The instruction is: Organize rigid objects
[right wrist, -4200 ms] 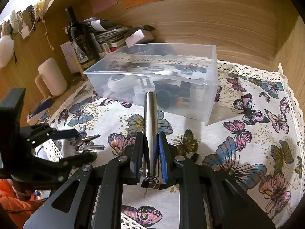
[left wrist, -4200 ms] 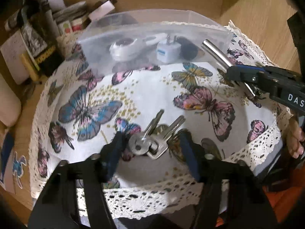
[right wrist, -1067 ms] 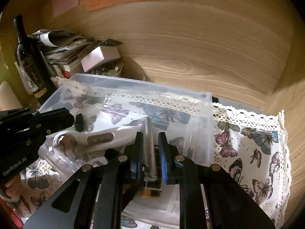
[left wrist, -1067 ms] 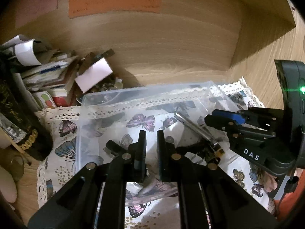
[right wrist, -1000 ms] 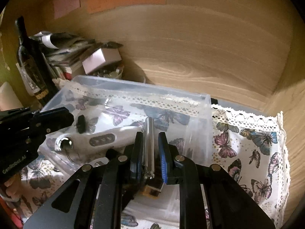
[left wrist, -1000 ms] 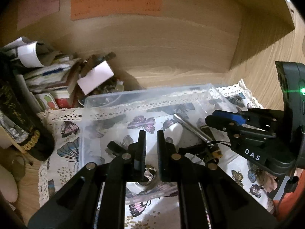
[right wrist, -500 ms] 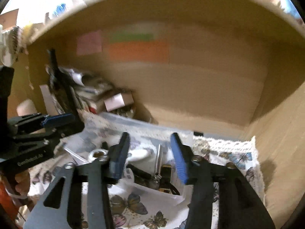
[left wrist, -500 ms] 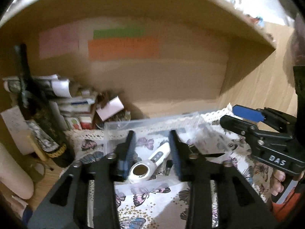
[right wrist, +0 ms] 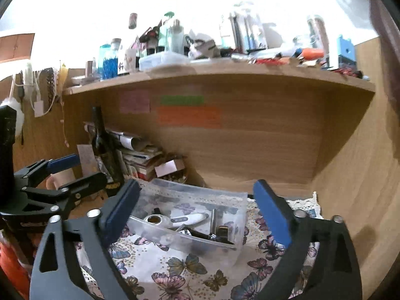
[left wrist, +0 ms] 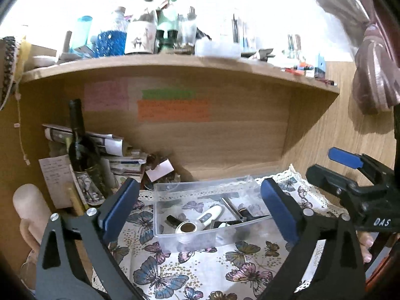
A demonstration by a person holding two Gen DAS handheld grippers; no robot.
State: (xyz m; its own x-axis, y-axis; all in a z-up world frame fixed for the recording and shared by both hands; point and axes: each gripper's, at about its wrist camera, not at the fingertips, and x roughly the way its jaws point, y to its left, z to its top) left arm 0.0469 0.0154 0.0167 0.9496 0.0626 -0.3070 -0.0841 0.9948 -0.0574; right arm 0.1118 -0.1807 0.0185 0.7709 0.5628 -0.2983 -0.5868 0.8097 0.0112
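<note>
We see a white cloth printed with blue, pink and brown butterflies and edged in cream lace. On it sits a clear plastic bin holding a white thermometer, a silver metal rod and small black pieces. Our left gripper and right gripper are black with blue pads. The wooden wall is light brown, with pink, green and orange notes. A dark green bottle stands at left.
</note>
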